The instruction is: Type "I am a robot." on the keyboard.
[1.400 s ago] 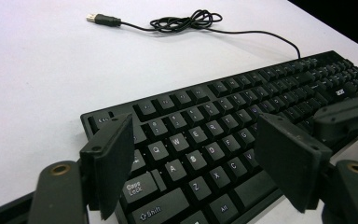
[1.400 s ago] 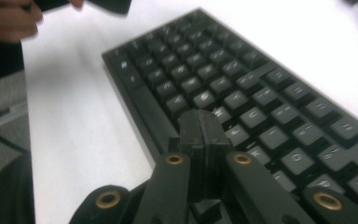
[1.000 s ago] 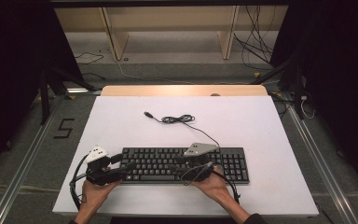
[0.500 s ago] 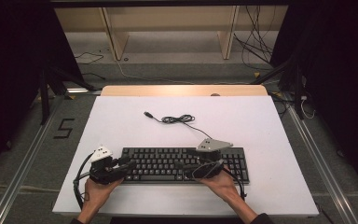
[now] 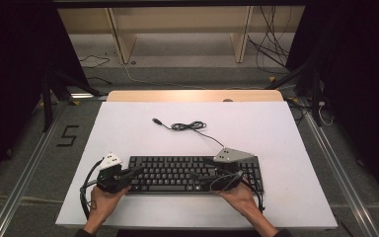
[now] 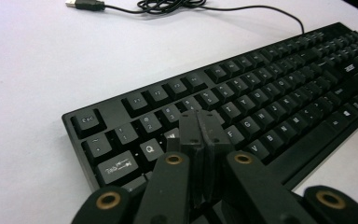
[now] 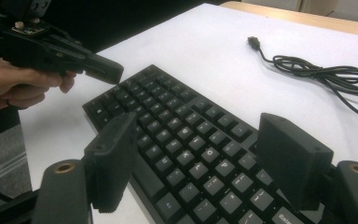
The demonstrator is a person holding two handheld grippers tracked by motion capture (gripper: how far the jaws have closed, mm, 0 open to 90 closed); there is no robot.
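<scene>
Black full-size plastic keyboard (image 5: 196,174) lying flat near the front edge of a white matte bench (image 5: 128,128).

Left tongs (image 6: 203,133) have just been closing and are clenched on nothing, tips over the keyboard's left-end keys. Right tongs (image 7: 205,161) have just been opening and stand released above the right-hand keys. The keyboard's thin black cable (image 5: 190,126) lies coiled behind it, plug free.
</scene>
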